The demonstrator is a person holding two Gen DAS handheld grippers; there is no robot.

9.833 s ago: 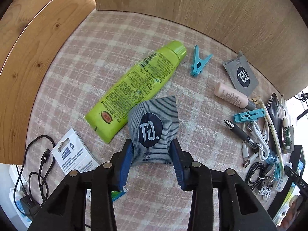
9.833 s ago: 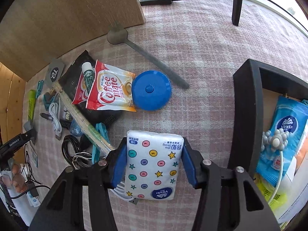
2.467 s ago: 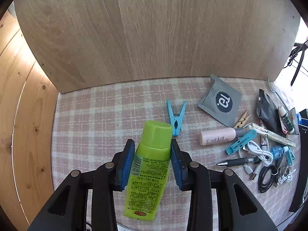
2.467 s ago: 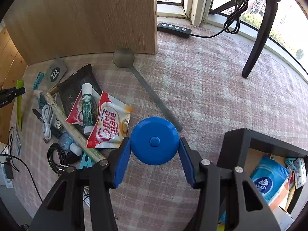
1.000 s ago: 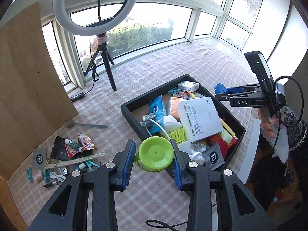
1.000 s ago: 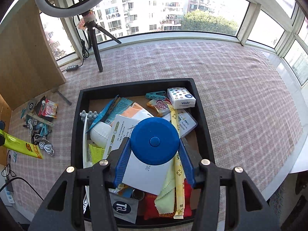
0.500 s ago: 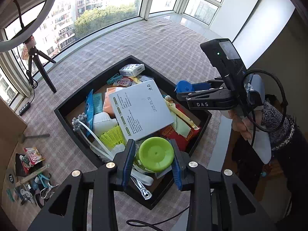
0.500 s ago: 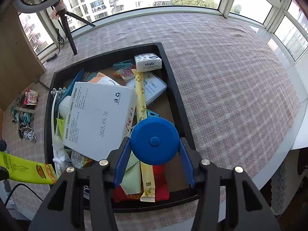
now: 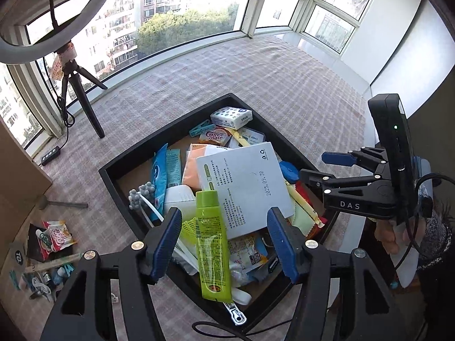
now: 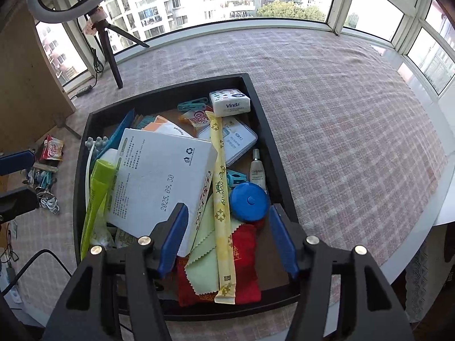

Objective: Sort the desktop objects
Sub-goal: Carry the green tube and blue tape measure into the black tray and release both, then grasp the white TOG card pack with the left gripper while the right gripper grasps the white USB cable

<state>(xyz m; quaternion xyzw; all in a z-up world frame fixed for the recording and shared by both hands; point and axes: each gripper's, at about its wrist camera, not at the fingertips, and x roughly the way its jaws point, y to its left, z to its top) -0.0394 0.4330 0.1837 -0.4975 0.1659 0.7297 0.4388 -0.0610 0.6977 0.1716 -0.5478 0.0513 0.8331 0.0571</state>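
Tray: your black tray [image 9: 133,156] sits on the checked cloth [image 10: 341,113], crammed full; both your tongs hang over its near end.
White box: the big white box [image 9: 244,182] lies on top of the heap, mid-tray, tilted.
Left gripper: your left gripper [image 9: 224,244] has just been opening and its blue pads [image 9: 165,241] now stand wide, clear of everything.
Green tube: the green tube [image 9: 212,244] lies between those pads but touches neither; its cap is at the far end against the white box, and its crimped tail reaches the tray's near wall.
Right gripper: your right gripper [image 10: 227,236] has likewise just been opening; its pads [image 10: 173,236] stand wide with nothing gripped.
Blue disc: the round blue disc [image 10: 249,202] rests in the tray's right near part, beyond the right pad and apart from it, beside a small white bottle [image 10: 257,172].
Tea stick: a long yellow tea stick [image 10: 221,207] runs near to far between your right pads, over a red pouch [image 10: 247,267] and a pale green cloth [image 10: 204,253].
Left pile: the unsorted bits [image 9: 48,247] lie on the cloth, well left of the tray.
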